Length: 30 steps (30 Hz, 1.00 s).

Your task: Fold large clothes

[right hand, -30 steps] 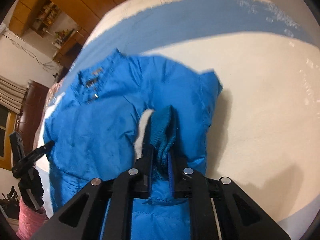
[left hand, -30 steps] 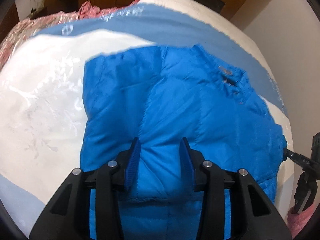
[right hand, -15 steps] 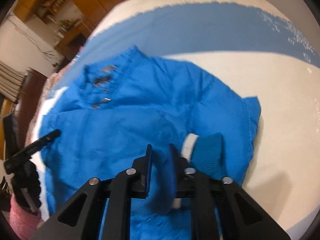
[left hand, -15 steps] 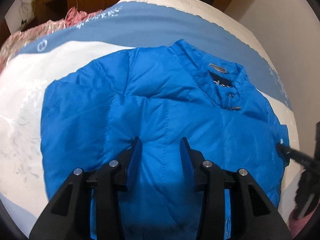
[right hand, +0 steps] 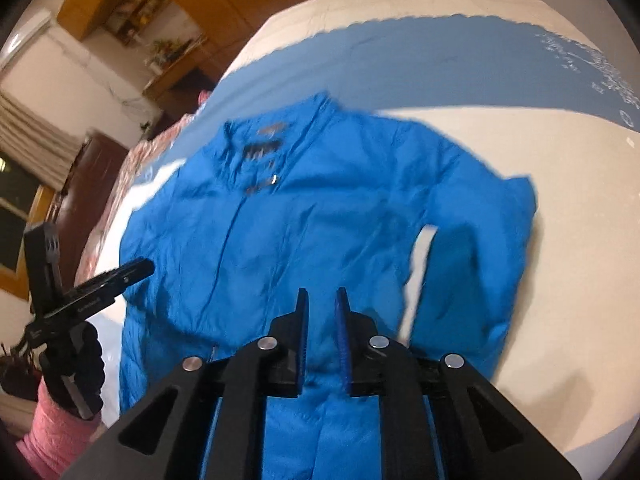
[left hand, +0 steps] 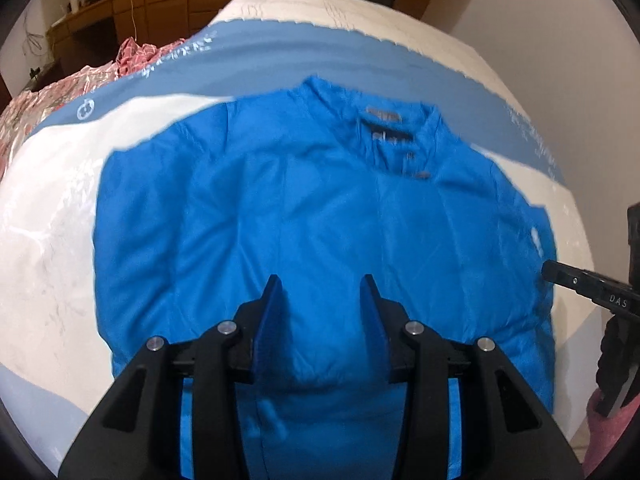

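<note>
A bright blue puffer jacket (left hand: pixel 320 220) lies flat on the bed, collar at the far end, sleeves folded in over the body. It also shows in the right wrist view (right hand: pixel 320 216), where the folded sleeve with its white-edged cuff (right hand: pixel 452 256) lies on the right side. My left gripper (left hand: pixel 322 292) is open and empty above the jacket's lower middle. My right gripper (right hand: pixel 321 304) hangs over the jacket's lower part with its jaws a narrow gap apart and nothing between them. Each gripper shows at the edge of the other's view.
The bed (left hand: pixel 52 208) has a white cover with a blue band (left hand: pixel 360 60) across the far end. Pink patterned bedding (left hand: pixel 136 52) lies at the far left. Wooden cabinets (left hand: pixel 120 4) stand behind the bed, and a wall (left hand: pixel 540 20) runs along the right.
My right gripper has let go of the sleeve cuff, which now lies on the jacket's right side. Both grippers have drawn back, so more of the jacket shows.
</note>
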Available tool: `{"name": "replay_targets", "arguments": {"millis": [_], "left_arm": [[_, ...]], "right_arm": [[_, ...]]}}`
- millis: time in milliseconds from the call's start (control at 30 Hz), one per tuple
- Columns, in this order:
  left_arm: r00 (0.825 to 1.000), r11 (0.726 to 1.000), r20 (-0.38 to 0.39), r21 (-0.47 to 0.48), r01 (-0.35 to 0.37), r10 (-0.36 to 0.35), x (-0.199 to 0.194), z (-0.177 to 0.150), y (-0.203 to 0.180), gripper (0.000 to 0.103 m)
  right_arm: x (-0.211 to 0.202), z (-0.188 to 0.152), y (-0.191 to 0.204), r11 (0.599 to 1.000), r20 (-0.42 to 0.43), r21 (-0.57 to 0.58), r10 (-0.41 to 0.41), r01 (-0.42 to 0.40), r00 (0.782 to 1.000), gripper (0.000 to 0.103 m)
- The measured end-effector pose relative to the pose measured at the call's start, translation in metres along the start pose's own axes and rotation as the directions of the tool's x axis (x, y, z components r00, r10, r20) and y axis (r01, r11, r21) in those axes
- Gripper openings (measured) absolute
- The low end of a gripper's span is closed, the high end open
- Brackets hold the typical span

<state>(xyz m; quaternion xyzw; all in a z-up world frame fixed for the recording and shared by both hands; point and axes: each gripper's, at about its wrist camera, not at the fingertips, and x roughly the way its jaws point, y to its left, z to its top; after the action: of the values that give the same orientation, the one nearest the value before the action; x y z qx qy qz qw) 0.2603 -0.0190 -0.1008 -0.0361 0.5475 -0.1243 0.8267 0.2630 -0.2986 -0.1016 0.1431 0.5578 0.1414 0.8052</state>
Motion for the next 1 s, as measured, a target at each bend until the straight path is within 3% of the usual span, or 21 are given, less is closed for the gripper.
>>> {"name": "replay_targets", "arguments": {"millis": [100,267,367,467,600,667,800,900,1000], "left_arm": [[0.999,1.0,-0.051,-0.003,-0.016,0.016,0.022,-0.007,0.004,0.04],[0.998,1.0,-0.05,0.015,-0.024,0.025,0.033,-0.005,0.003,0.041],[0.998,1.0,-0.063,-0.011,-0.02,0.019,0.023,-0.006,0.006,0.039],[1.0,0.999,-0.02,-0.031,-0.008,0.008,-0.014,-0.016,0.015,0.041],[0.999,0.999,0.015,-0.022,-0.029,0.03,-0.073,-0.065,0.037,0.056],[0.998,0.998,-0.001,-0.037,-0.055,0.055,-0.091,-0.095,0.052,0.062],[0.997,0.991,-0.05,-0.122,-0.06,0.054,-0.115,-0.159,0.079,0.064],[0.994,0.983,-0.09,-0.171,-0.072,0.057,-0.123,-0.206,0.092,0.067],[0.993,0.973,-0.122,-0.229,-0.034,0.006,-0.121,-0.24,0.097,0.067]], "right_arm": [[0.03,-0.004,-0.003,0.999,-0.05,0.005,-0.046,0.047,0.998,0.013],[0.049,-0.002,-0.011,0.998,-0.048,0.038,-0.04,0.042,0.998,0.009],[0.037,-0.005,-0.01,0.998,-0.042,0.045,-0.048,0.05,0.998,0.01],[-0.003,-0.022,-0.006,0.999,0.038,0.033,-0.003,0.002,0.999,0.018],[-0.057,-0.069,-0.012,0.996,0.089,0.021,0.082,-0.084,0.993,0.032],[-0.076,-0.103,-0.018,0.997,0.087,0.016,0.075,-0.077,0.993,0.033],[-0.096,-0.168,-0.031,0.996,0.062,0.051,0.073,-0.076,0.995,0.046],[-0.101,-0.213,-0.038,0.995,0.012,0.072,0.074,-0.074,0.997,0.048],[-0.098,-0.248,-0.047,0.989,-0.04,0.1,0.109,-0.105,0.993,0.053]]}}
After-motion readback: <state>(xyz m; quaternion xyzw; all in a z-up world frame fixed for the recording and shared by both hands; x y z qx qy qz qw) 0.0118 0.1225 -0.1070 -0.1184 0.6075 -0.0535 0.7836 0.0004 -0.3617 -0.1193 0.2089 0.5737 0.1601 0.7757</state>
